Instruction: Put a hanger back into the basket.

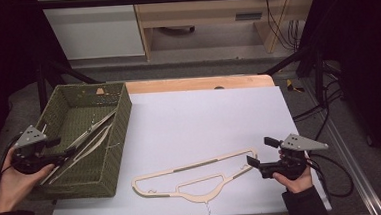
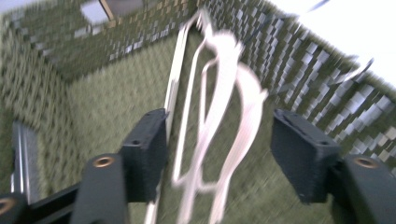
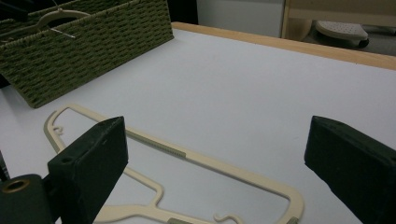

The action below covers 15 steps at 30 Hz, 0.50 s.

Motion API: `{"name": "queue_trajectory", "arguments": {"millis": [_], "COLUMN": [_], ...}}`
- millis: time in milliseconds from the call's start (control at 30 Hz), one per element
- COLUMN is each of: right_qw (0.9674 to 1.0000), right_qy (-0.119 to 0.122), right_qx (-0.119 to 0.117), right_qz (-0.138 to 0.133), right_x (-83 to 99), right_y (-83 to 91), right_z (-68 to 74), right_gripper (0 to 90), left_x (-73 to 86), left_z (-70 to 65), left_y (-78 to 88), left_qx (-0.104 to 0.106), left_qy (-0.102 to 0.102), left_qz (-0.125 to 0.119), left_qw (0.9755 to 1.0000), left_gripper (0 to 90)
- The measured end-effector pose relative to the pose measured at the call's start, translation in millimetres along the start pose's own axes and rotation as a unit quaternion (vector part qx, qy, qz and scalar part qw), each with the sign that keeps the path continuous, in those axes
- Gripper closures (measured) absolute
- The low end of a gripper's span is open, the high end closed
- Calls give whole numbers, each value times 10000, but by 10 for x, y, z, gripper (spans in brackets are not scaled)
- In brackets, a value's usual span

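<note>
I've got the left hand-held gripper [image 1: 71, 151] at the near-left edge of the green woven basket [image 1: 121, 136], reaching in over its wall. In the left gripper view its jaws stand wide apart, released, w/ the pale hangers in the basket [image 2: 219, 107] showing in the gap btwn them. That view is blurred, so I can't tell if either pad touches a hanger. From the high view the hangers [image 1: 87, 136] lie diagonally across the basket floor, near-left to far-right. I can't count them for sure.

The basket sits on the left side of the tabletop [image 1: 204, 111], partly overhanging the white sheet's left edge, and looks tilted in the high view.

My right hand-held gripper [image 1: 252, 159] is near the right-front of the tabletop, held by the right hand [image 1: 295, 176]. Jaws open wide in the right gripper view, gripping nothing; the white surface shows btwn them. A cream hanger [image 1: 197, 174] lies flat on the white sheet, front-centre, well apart from the basket. Its right end is just beside the right jaws in the high view; in the right gripper view the hanger [image 3: 187, 158] lies below and btwn the jaws. I can't tell if there's contact.

Basket corner [image 3: 93, 42] is visible far-left in the right gripper view, w/ a hanger top poking above its rim.
</note>
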State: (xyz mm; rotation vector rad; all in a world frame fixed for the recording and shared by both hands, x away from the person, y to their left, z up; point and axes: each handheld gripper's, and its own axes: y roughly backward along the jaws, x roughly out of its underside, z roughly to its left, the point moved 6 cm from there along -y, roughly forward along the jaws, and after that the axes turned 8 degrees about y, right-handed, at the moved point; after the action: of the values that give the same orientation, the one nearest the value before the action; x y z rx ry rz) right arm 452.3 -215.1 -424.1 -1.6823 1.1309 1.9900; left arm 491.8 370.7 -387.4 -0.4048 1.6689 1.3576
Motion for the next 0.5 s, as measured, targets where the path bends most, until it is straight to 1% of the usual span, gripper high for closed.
{"name": "queue_trajectory", "arguments": {"millis": [33,67,100,167,267,300,333,367,400,433,467,500], "right_qw": [10000,10000,10000,10000,10000,10000,10000,10000,10000,10000,10000,10000], "right_qy": [-10,-10,-4,10,-4,5,4,4,-10,-9,-8,-6], "right_qx": [-6,-7,-3,-32,-20,-16,-20,-20,-19,-18,-19,-19], "right_qz": [-6,-8,-5,7,-11,-5,-9,-9,-9,-11,-11,-11], "right_x": [-1,-2,-1,2,-2,0,-2,-2,-3,-3,-4,-4], "right_y": [0,-1,-1,1,-2,0,2,2,4,5,7,8], "right_z": [2,3,2,6,7,5,5,5,6,6,6,7], "right_gripper": [67,67,67,67,68,68,68,68,68,68,68,68], "left_x": [-49,-99,-169,-266,-403,-437,-480,-480,-503,-527,-540,-552], "left_z": [-46,-92,-152,-233,-359,-399,-467,-467,-495,-525,-540,-556], "left_y": [1,7,13,13,-22,-46,-96,-96,-132,-179,-212,-263], "left_qx": [-17,-4,34,56,68,91,58,58,-32,-92,-100,-158], "left_qy": [33,14,50,102,27,-6,-142,-142,-214,-369,-392,-472], "left_qz": [-111,-212,-365,-565,-722,-755,-766,-766,-768,-768,-752,-638], "left_qw": [9999,9998,9993,9983,9974,9971,9969,9969,9968,9963,9963,9967], "left_gripper": [308,296,291,277,271,298,346,360,360,397,434,458]}}
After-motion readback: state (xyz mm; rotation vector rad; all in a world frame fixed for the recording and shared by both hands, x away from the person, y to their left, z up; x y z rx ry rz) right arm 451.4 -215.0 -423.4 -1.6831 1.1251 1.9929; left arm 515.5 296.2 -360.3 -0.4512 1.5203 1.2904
